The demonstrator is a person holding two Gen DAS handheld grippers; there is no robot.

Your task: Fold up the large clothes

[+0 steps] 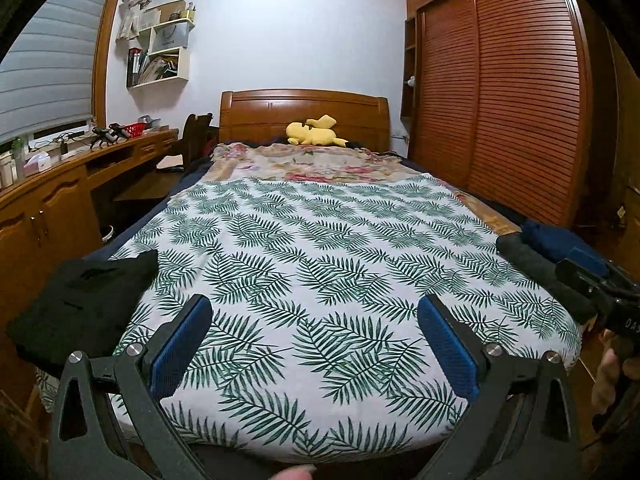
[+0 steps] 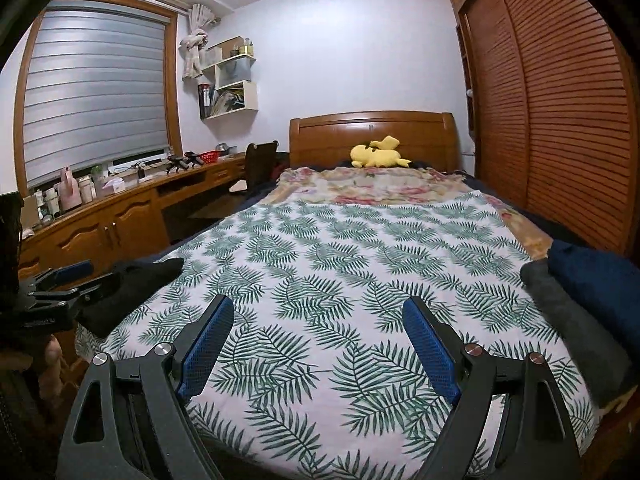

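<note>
My left gripper (image 1: 314,342) has its jaws wide open with nothing between them, only the leaf sheet (image 1: 320,264) below. My right gripper (image 2: 318,346) is wide open too and holds nothing. Both hang over the near end of the bed. The sheet is white with green leaves and lies flat and smooth. A folded black top (image 1: 80,304) sits on the near left corner of the bed. A grey roll of clothes (image 2: 576,328) and a dark blue one (image 2: 600,280) lie side by side, touching, on the near right edge. Past the leaf sheet is a flowery blanket (image 1: 304,162), then a yellow soft toy (image 1: 314,132) by the wooden headboard (image 1: 264,114). A long wooden desk (image 2: 132,208) runs under the window blind (image 2: 96,100) on the left. A big brown wardrobe (image 1: 504,92) fills the right wall.
</note>
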